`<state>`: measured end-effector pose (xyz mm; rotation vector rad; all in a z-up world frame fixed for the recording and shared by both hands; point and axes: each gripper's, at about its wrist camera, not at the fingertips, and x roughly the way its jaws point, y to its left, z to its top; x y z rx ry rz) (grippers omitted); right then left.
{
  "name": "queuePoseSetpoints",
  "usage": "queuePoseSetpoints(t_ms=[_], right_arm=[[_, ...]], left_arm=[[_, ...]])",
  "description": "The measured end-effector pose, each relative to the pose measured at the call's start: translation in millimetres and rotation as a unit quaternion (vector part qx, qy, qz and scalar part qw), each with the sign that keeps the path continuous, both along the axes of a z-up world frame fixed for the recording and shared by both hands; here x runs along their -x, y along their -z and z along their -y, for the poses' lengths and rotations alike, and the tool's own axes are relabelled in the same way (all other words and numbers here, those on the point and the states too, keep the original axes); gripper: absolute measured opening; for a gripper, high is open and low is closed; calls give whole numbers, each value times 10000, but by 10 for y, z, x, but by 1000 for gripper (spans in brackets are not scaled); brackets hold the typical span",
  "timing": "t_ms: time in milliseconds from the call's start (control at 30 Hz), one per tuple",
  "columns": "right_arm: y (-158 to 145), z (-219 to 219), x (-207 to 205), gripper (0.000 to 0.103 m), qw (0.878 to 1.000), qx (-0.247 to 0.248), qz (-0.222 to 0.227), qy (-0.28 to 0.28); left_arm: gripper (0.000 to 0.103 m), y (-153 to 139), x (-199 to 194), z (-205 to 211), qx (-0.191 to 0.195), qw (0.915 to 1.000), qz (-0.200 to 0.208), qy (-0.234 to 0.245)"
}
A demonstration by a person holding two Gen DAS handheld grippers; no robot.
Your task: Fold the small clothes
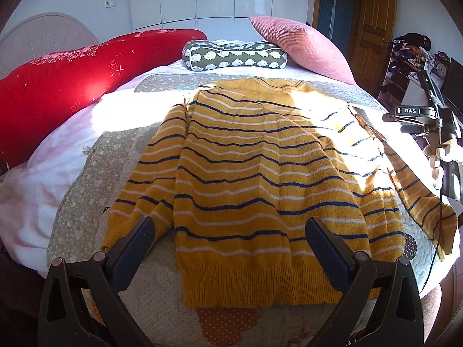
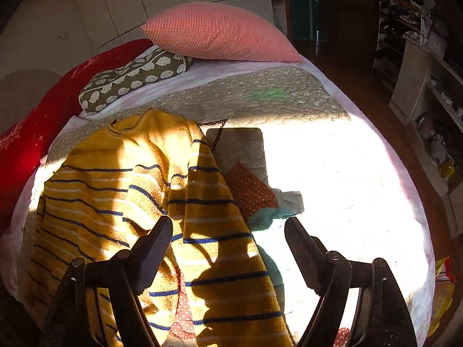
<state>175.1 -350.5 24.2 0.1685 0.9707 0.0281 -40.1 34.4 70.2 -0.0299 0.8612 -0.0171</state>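
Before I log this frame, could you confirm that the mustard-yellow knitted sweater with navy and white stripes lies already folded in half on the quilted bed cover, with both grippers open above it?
Not quite: the mustard-yellow striped sweater is not folded; the left wrist view shows it spread flat on the quilted bed cover, sleeves out. Both the left gripper and right gripper are indeed open.

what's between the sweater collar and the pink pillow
Only bare quilt lies between the sweater collar and the pink pillow, as the left wrist view shows.

Mustard sweater [image 1: 260, 179] with navy and white stripes; red bolster [image 1: 72, 69]; pink pillow [image 1: 301, 46].
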Motion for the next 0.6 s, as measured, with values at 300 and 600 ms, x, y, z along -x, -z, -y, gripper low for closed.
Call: queuePoseSetpoints(t_ms=[300, 600], right_arm=[[450, -270, -918, 10, 9949, 352, -930, -177], [-85, 195, -1745, 8, 9847, 1254, -580, 1061]], left_arm=[[103, 80, -171, -162, -15, 10000, 9, -90], [103, 171, -331, -279, -8, 9996, -74, -286]])
